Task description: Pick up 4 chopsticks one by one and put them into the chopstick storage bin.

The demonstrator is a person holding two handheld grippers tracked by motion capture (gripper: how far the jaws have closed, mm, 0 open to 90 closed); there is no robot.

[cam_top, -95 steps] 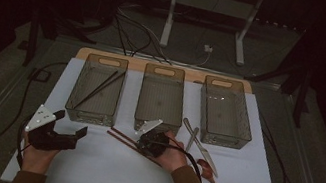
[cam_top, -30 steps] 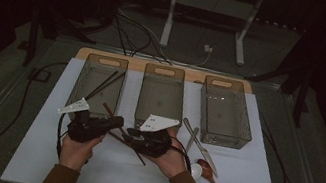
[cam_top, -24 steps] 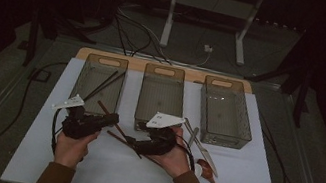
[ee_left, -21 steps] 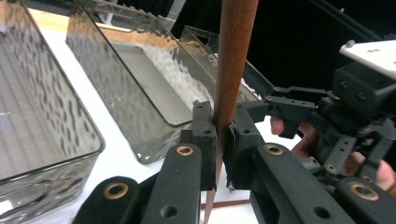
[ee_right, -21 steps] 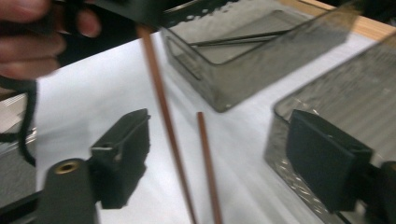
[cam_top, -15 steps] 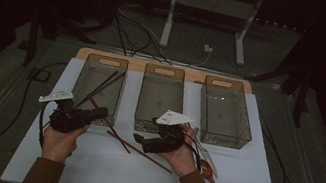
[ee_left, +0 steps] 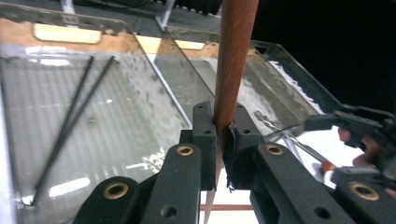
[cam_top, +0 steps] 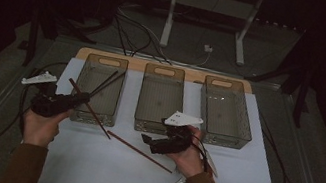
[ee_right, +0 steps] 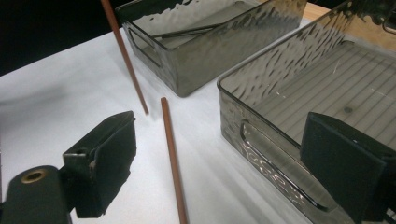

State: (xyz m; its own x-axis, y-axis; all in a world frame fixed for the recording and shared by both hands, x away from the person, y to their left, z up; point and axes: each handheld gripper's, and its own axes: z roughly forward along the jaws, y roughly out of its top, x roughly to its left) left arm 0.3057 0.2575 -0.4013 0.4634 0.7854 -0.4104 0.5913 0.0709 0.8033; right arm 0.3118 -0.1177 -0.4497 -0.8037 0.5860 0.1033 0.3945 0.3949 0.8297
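Left claw [cam_top: 79, 98] pinches one thin reddish-brown wooden chopstick [cam_top: 89, 109]; right claw [cam_top: 148, 142] has just been opening and holds nothing.

At the left of the high view, the left claw's jaws squeeze tight on the stick, which slants in front of the left clear grey plastic box [cam_top: 99, 88] with two thin black chopsticks [cam_top: 107, 81] inside. At lower middle, a second reddish-brown wooden chopstick [cam_top: 139, 151] lies flat on the white table sheet [cam_top: 101, 172], just beside the wide right claw, with nothing between its jaws.

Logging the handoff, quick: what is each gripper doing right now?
Left gripper: shut on a reddish-brown wooden chopstick.
Right gripper: open, jaws just opened, holding nothing; a second reddish-brown chopstick lies on the white mat between them.
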